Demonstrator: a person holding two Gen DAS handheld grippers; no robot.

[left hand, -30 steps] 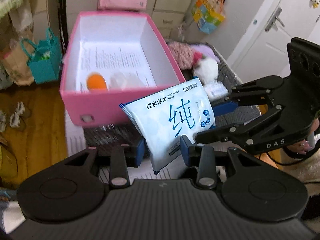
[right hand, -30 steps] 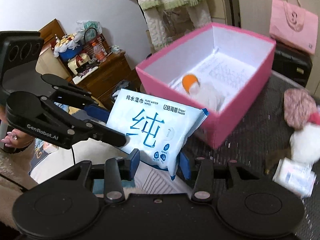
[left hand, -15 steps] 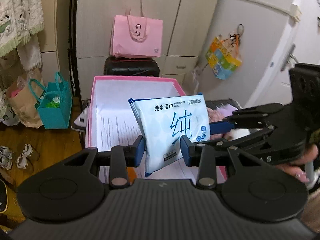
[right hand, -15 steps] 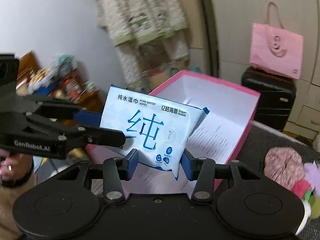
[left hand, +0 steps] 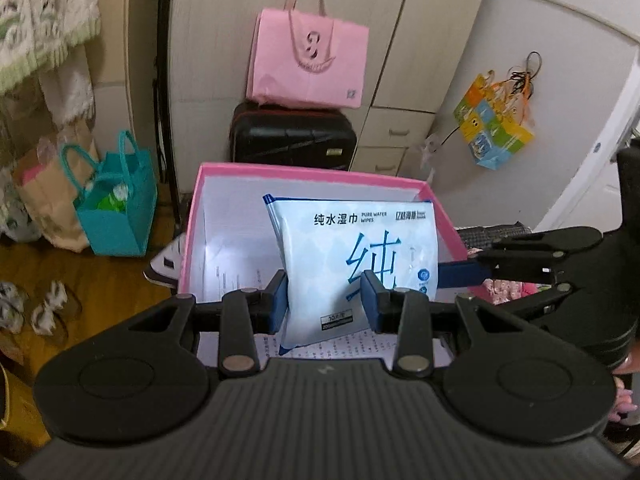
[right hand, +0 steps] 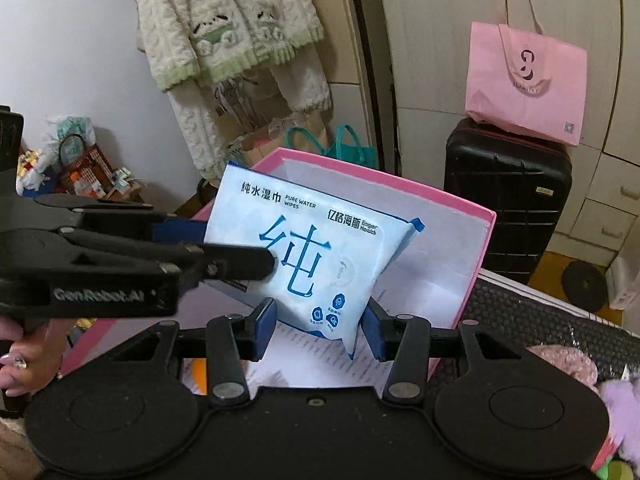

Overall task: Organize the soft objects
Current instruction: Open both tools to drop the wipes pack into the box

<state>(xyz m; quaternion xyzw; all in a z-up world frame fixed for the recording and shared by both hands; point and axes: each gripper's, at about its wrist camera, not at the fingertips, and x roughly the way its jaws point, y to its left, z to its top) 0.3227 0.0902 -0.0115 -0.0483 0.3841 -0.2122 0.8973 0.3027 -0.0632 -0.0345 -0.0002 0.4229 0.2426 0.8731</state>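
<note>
A light-blue pack of wet wipes (left hand: 352, 256) hangs tilted above the open pink box (left hand: 312, 170), whose floor is lined with printed paper. My left gripper (left hand: 324, 302) is shut on the pack's lower left part. It shows in the right wrist view as a black arm with one finger (right hand: 240, 264) across the pack's (right hand: 316, 256) front. My right gripper (right hand: 320, 328) is shut on the pack's lower right corner, and its blue pad (left hand: 460, 272) meets the pack's right edge in the left wrist view. An orange object (right hand: 198, 372) peeks out in the box (right hand: 400, 184).
A black suitcase (left hand: 292, 136) with a pink bag (left hand: 308, 60) on it stands behind the box. A teal bag (left hand: 116, 208) and shoes are on the floor at left. A pink fluffy item (right hand: 568, 364) and a purple plush (right hand: 624, 396) lie on the black mat (right hand: 540, 312).
Both grippers have carried the pack from in front of the box's near wall to above its inside. The box now sits lower and closer in both views.
</note>
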